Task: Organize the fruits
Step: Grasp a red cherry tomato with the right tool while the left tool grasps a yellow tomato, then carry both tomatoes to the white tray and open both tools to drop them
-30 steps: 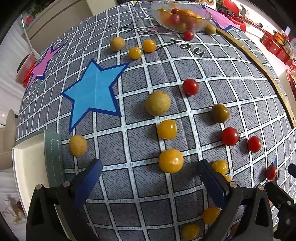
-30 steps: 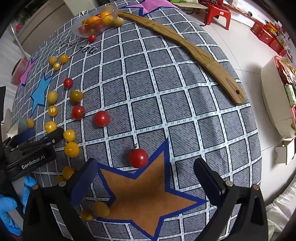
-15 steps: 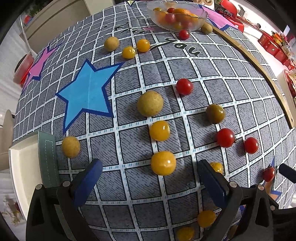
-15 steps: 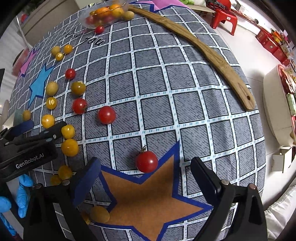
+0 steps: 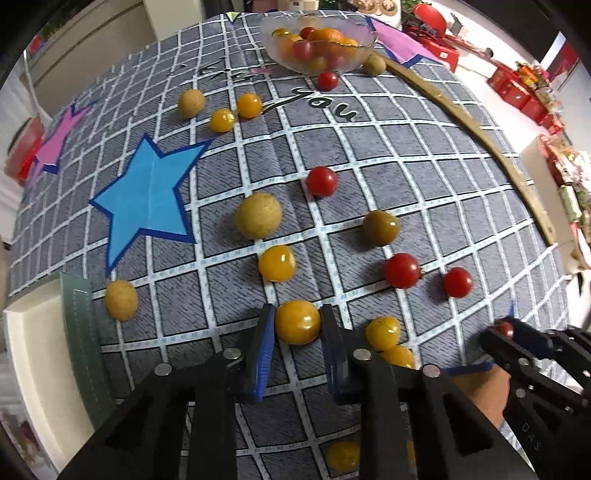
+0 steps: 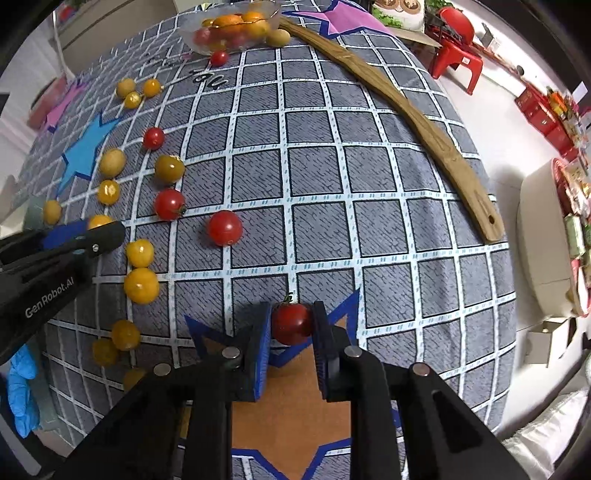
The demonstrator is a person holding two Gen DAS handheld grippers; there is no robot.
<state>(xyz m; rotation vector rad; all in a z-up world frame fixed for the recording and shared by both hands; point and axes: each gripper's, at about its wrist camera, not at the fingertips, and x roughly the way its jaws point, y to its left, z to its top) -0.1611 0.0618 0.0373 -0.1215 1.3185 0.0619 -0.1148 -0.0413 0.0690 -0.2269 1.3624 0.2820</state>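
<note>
Many small red, yellow and tan fruits lie scattered on a grey checked cloth [image 5: 424, 155]. My left gripper [image 5: 297, 325] is shut on a yellow tomato [image 5: 297, 322] that rests on the cloth. My right gripper [image 6: 291, 325] is shut on a red cherry tomato [image 6: 291, 323] at the tip of an orange star [image 6: 291, 406]. A clear glass bowl [image 5: 317, 46] with several fruits stands at the far edge; it also shows in the right wrist view [image 6: 232, 29]. The left gripper shows in the right wrist view [image 6: 74, 240].
A long wooden stick [image 6: 406, 110] lies along the cloth's right side. A blue star [image 5: 147, 192] is printed at the left. A white tray [image 5: 33, 369] sits off the cloth's left edge. Red stools [image 6: 454, 48] and boxes stand on the floor beyond.
Both grippers were open and have closed: the left onto the yellow tomato, the right onto the red cherry tomato. Both moved slightly forward.
</note>
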